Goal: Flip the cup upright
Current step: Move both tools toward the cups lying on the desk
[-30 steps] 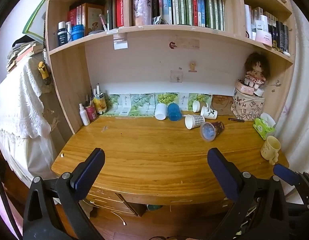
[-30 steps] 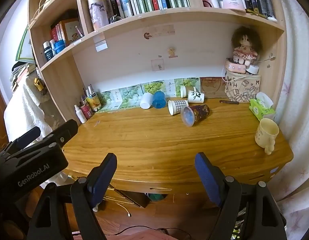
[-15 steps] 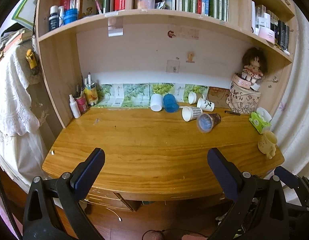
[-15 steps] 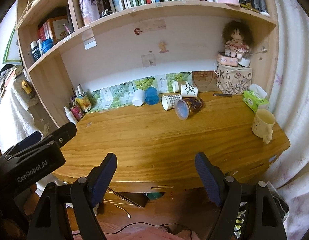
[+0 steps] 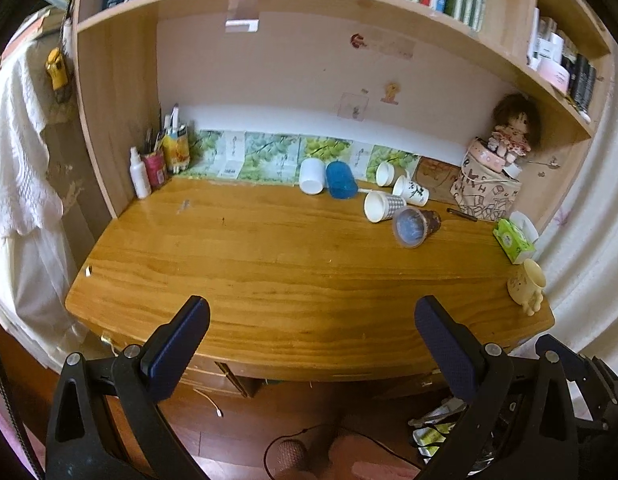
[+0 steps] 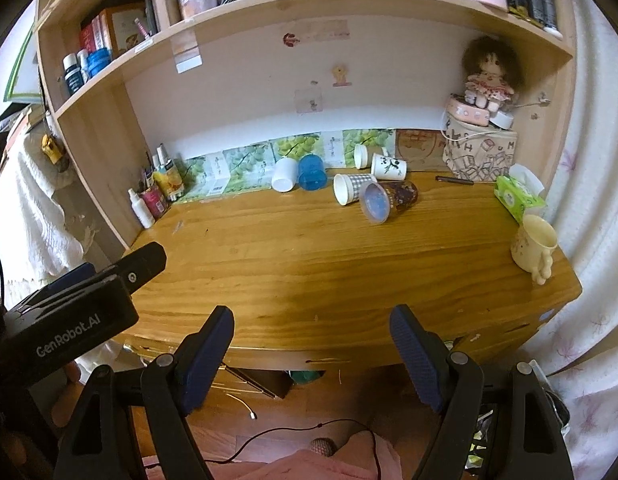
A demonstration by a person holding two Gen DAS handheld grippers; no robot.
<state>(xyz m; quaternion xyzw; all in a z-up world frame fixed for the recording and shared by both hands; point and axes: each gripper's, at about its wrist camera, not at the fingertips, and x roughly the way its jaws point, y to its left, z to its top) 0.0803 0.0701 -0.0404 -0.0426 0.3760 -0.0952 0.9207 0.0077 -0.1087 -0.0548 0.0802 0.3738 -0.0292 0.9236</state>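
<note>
My left gripper [image 5: 311,330] and right gripper [image 6: 312,334] both gaping, empty, short of the wooden desk [image 5: 269,264], dark patterned clear-lidded cup [image 5: 415,224] lying sideways far back

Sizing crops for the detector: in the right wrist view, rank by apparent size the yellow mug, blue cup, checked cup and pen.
1. Yellow mug, though it sits nearest the camera, which inflates it.
2. Blue cup and checked cup look about alike; I would not rank them.
3. Pen, a thin dark sliver.
</note>
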